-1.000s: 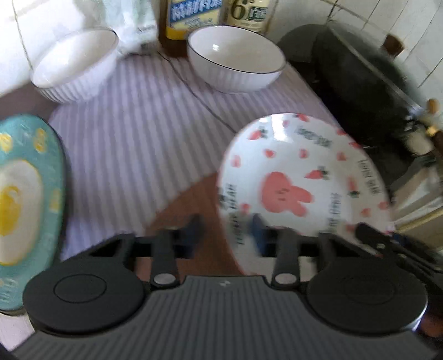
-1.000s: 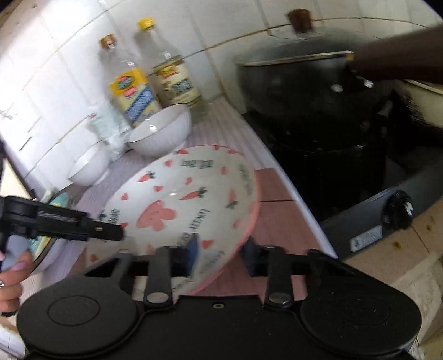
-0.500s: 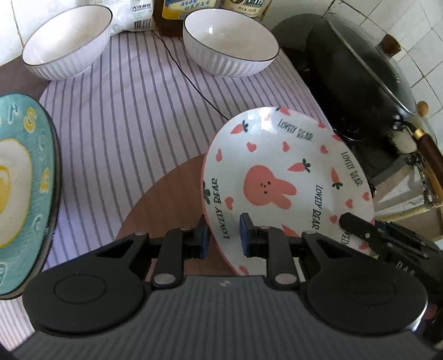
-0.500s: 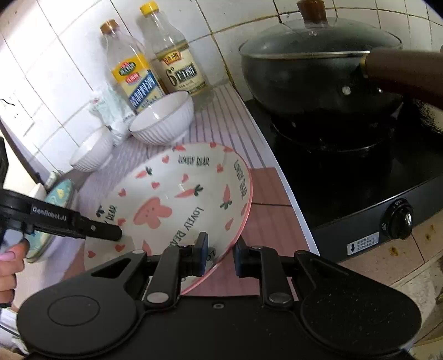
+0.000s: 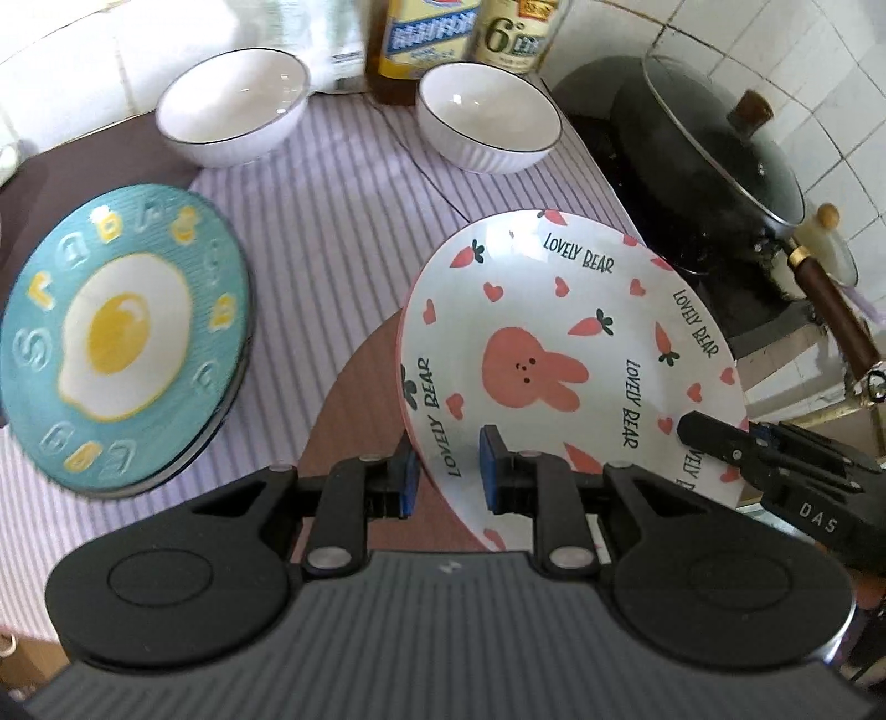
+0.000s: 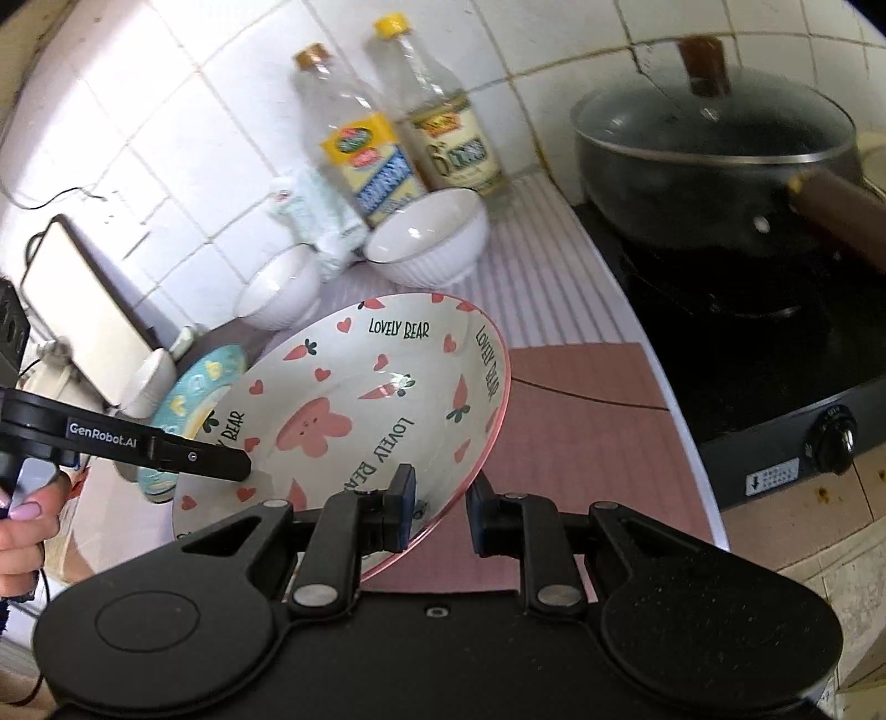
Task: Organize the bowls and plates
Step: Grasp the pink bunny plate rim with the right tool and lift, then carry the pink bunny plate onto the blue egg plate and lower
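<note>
While the teal fried-egg ceramic plate lies on the striped mat, left gripper and right gripper both clamp the tilted white rabbit-print plate, lifted above the counter. Likely next: carry it left and stack it level on that teal plate.

bright daylight, heavy fisheye bending at edges. teal plate motion-blurred, glare on white tiles, bottles soft.

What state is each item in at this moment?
Rabbit plate: tilted, held off the counter by both grippers.
Left gripper: shut on the plate's rim.
Right gripper: shut on the opposite rim.
Egg plate: resting on the striped mat.
Two white bowls: upright, empty.
Pot: lid on.
Two bottles: upright, capped.
</note>
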A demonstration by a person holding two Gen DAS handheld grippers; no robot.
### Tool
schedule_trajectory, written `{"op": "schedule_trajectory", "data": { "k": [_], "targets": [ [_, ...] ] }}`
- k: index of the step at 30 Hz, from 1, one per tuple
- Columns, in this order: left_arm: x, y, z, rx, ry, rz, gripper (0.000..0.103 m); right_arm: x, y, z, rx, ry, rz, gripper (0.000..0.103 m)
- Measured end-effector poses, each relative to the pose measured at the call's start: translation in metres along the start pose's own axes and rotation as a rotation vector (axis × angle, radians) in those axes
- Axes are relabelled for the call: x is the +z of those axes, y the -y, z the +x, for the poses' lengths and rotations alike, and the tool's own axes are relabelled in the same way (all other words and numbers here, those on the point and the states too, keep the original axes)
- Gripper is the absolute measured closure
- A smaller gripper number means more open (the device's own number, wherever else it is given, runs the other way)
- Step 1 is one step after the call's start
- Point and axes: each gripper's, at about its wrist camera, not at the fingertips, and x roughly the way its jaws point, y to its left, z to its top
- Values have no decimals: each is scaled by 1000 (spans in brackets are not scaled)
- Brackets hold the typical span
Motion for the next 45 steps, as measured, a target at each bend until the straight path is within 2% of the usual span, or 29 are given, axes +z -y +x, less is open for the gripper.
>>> {"op": "schedule_trajectory", "data": {
  "k": [5, 10, 16, 22, 27, 33, 38, 45],
  "targets": [
    [-7, -10, -28, 5, 14, -17, 82, 10, -23, -12, 22, -7, -48, 79],
    [-14, -15, -65, 26, 66, -20, 82, 23, -44, -21, 62, -4, -56, 79],
    [-18, -33, -102, 50, 121, -87, 82, 42, -75, -25, 99, -2, -134, 79],
    [-24, -65, -130, 92, 156, -175, 82, 61, -111, -9, 165, -33, -201, 79],
    [-29, -102, -138, 122, 156, -263, 81, 70, -145, 18, 212, -80, -251, 79],
    [-27, -144, -139, 135, 142, -318, 81, 73, -178, 48, 242, -126, -291, 79],
    [-16, -170, -132, 138, 112, -328, 80, 77, -195, 73, 235, -150, -282, 79],
    [3, -206, -107, 121, 40, -337, 79, 75, -211, 108, 182, -184, -240, 79]
  ]
}}
